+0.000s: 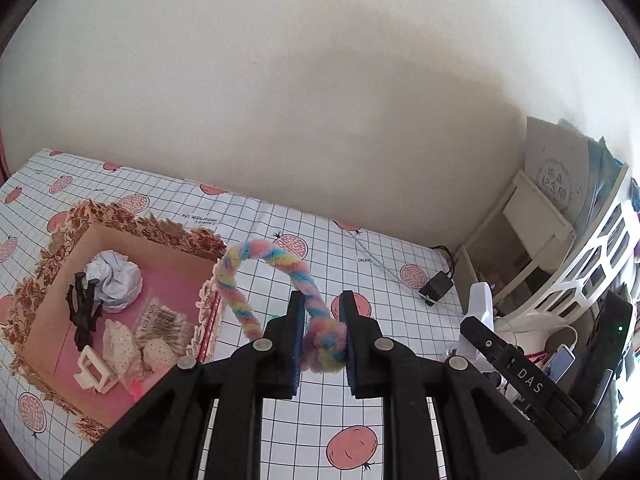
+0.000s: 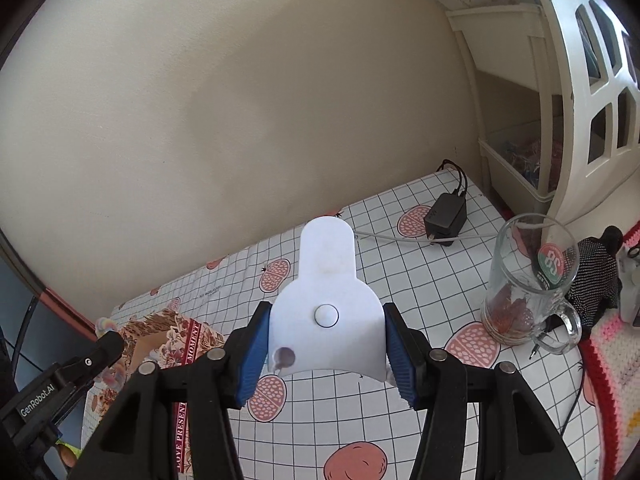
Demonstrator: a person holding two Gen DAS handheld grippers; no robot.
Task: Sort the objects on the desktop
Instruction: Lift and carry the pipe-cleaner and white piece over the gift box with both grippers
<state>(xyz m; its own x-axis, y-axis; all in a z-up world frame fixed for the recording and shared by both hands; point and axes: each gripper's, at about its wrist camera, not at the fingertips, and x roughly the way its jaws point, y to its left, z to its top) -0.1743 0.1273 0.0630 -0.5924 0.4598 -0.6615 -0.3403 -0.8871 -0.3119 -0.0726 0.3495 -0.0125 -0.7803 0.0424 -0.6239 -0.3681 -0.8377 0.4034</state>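
Gridded fruit-print tablecloth (image 1: 280,240), floral box (image 1: 132,220) as reference. Left gripper (image 1: 320,340) clenched on fuzzy chenille loop (image 1: 276,256), lifted just right of box: light, squashy, hold the knot. Right gripper (image 2: 326,344) grasps stiff, slick white plastic piece (image 2: 326,292) by its wide base, further right

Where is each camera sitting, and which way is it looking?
Left wrist: on the left gripper, looking along its fingers, shut on a fuzzy rainbow loop, toward the box and wall.
Right wrist: on the right gripper, shut on a white plastic piece, facing the glass mug.
Both show the black charger, the checked tablecloth and the other gripper.
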